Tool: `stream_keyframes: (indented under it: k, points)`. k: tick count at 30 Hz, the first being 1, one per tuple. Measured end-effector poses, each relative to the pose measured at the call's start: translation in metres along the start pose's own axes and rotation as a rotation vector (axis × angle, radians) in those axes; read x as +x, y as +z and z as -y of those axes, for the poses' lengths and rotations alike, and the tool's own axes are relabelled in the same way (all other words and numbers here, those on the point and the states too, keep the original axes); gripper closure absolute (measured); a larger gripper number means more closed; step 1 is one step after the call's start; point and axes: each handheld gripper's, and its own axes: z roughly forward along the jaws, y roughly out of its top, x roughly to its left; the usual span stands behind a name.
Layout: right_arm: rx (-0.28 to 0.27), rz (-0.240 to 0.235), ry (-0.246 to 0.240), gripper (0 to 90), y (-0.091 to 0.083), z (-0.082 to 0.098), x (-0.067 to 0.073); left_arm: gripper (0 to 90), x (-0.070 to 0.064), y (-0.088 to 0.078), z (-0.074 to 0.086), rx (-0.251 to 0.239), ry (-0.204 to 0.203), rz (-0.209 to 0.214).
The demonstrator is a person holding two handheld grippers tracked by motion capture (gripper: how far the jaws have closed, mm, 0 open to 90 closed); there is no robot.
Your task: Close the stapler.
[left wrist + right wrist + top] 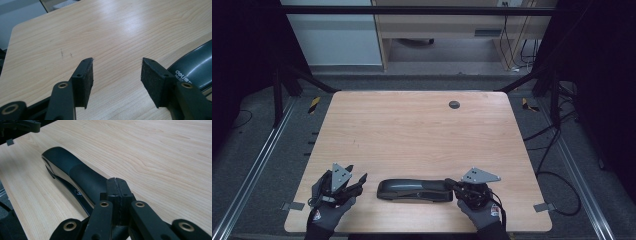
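Figure: a stapler (414, 190) lies flat on the table (412, 130), near its front edge, between your two tongs. Its long axis runs from one hand to the other, so each end faces a gripper.

Your right tongs (451, 184) are closed, pads pressed together with nothing between them; in the right gripper view they (117, 182) sit at the stapler's (75, 173) near end, over its rear, and whether they touch it is unclear.

Your left tongs (357, 181) stand open and empty, just beside the stapler's other end and apart from it. In the left gripper view the jaws frame bare wood, and the stapler (195, 67) lies off to the right, outside the right pad (150, 82).

Judged from this, the right hand is nearer. For the left tongs to take the free end, they would need to swing toward that right-hand side until the body falls between the pads.
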Motion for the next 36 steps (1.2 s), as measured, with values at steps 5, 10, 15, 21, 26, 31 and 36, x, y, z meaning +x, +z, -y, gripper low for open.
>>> stream_keyframes:
  k: [5,10,15,21,26,31,36]
  points:
    - [-0.005,-0.005,0.007,90.0,0.0009,0.0022,-0.0016,43.1,0.0014,0.0007,0.0007,0.004,-0.006,0.000]
    - [-0.007,-0.007,0.007,90.0,0.0010,0.0025,-0.0018,42.9,0.0020,0.0021,0.0013,0.012,-0.005,0.003]
    - [-0.009,-0.011,0.013,90.0,0.0005,0.0033,-0.0021,42.9,0.0024,0.0033,0.0020,0.016,-0.010,0.004]
    - [-0.010,-0.001,0.005,90.0,0.0006,0.0034,-0.0009,42.8,0.0023,0.0045,0.0027,0.022,-0.011,0.010]
    - [-0.021,0.008,0.006,90.0,0.0006,0.0049,0.0003,42.8,0.0027,0.0048,0.0028,0.024,-0.013,0.008]
    - [-0.022,0.009,0.027,90.0,0.0013,0.0081,0.0002,42.8,0.0023,0.0050,0.0028,0.025,-0.011,0.009]
    - [-0.016,0.000,0.014,90.0,0.0011,0.0055,-0.0010,42.8,0.0028,0.0052,0.0030,0.025,-0.011,0.008]
